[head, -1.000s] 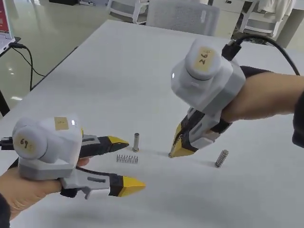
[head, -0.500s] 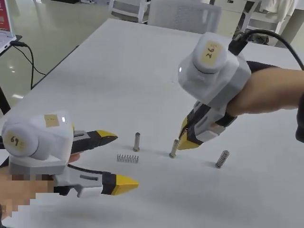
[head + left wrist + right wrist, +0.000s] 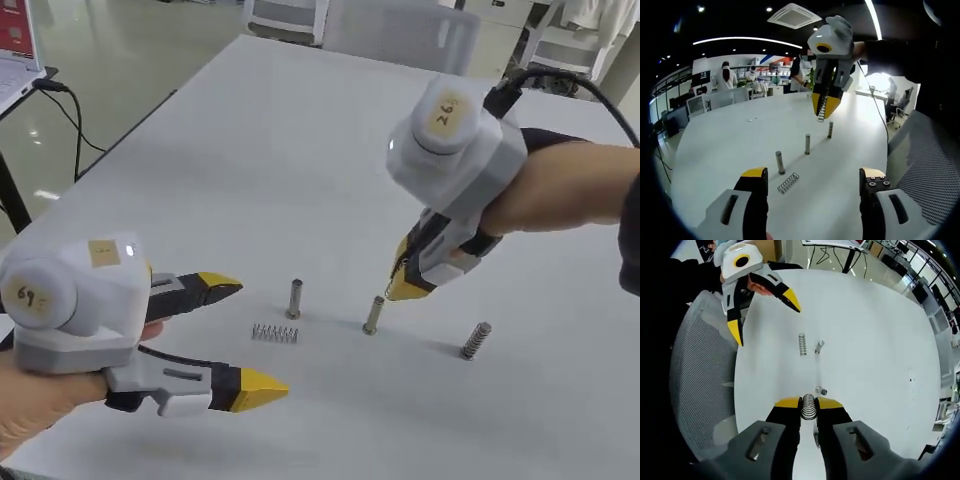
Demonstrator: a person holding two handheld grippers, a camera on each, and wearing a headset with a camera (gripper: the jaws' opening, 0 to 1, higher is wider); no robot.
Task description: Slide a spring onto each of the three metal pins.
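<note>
1. Head view: left tongs (image 3: 240,335) sit low at the near left of the white counter (image 3: 300,150), wide open with nothing between the yellow tips.
2. Right tongs (image 3: 403,288) point down at the counter, tips just above and beside the middle pin (image 3: 373,314).
3. Right gripper view: right tongs (image 3: 808,402) are clamped on the held spring (image 3: 808,406), whose coil end sticks out past the tips. The middle pin (image 3: 820,390) stands just beyond it, a bit off to one side, and the spring is not on the pin.
4. Left gripper view: the held spring (image 3: 823,107) hangs from the right tongs (image 3: 824,106), clear above the middle pin (image 3: 807,143).
5. Left pin (image 3: 295,298) stands upright and bare, near the open left tongs.
6. Loose spring (image 3: 274,333) lies flat on the counter just in front of the left pin; I cannot tell whether they touch. The left gripper view shows it between that view's own tips (image 3: 788,182).
7. Right pin (image 3: 476,340) stands apart from the others with a fitted spring around it, leaning slightly.
8. Right gripper view also shows the left tongs (image 3: 765,320) open, past the loose spring (image 3: 802,344) and left pin (image 3: 818,346).
</note>
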